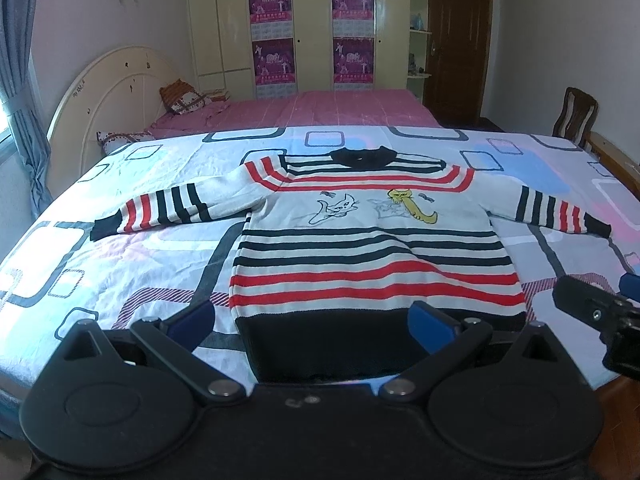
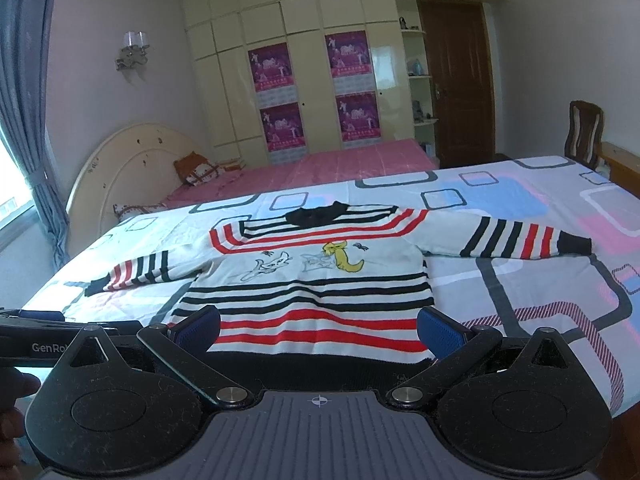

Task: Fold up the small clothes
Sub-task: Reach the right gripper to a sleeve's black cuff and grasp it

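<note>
A small striped sweater [image 1: 360, 216] lies flat, face up, on the bed, sleeves spread to both sides, dark collar at the far end and dark hem nearest me. It has red and black stripes and two cartoon cats on the chest. It also shows in the right wrist view [image 2: 320, 280]. My left gripper [image 1: 312, 322] is open and empty, just above the hem. My right gripper [image 2: 320, 330] is open and empty, also over the hem. The right gripper shows at the right edge of the left wrist view [image 1: 600, 308].
The bed sheet [image 1: 120, 264] is pale with blue, pink and grey squares. A second bed with a pink cover [image 1: 320, 110] and a cream headboard [image 1: 108, 96] stands behind. A wooden chair [image 1: 576, 114] is at the far right. A wardrobe [image 1: 312, 28] lines the back wall.
</note>
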`<state>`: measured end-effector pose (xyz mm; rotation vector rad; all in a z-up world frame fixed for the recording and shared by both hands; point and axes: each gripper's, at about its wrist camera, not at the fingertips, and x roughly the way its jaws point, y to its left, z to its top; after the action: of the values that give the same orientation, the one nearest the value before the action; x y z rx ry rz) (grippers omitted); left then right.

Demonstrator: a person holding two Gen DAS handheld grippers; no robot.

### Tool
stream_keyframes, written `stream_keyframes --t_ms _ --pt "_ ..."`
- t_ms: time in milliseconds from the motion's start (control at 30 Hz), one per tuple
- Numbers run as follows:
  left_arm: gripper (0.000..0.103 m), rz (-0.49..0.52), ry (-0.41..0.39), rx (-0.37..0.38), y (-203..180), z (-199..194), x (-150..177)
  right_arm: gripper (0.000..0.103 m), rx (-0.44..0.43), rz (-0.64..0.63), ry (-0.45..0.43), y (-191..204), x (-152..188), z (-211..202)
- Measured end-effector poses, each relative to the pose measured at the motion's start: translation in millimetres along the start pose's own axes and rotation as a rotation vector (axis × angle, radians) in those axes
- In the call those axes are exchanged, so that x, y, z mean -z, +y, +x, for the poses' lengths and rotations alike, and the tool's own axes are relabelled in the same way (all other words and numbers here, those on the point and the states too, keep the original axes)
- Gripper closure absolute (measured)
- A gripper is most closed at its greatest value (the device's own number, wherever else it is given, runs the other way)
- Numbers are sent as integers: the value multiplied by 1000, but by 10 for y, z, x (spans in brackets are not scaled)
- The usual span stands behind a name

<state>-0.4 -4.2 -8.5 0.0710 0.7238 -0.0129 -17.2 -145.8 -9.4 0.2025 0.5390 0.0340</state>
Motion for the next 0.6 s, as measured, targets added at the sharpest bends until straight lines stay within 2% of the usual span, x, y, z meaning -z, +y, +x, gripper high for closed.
stream_keyframes --t_ms 367,600 --pt "0 7 42 -10 72 462 -179 0 54 22 40 -128 -48 413" --pt "0 23 68 2 175 925 -381 0 120 46 59 -243 -120 830"
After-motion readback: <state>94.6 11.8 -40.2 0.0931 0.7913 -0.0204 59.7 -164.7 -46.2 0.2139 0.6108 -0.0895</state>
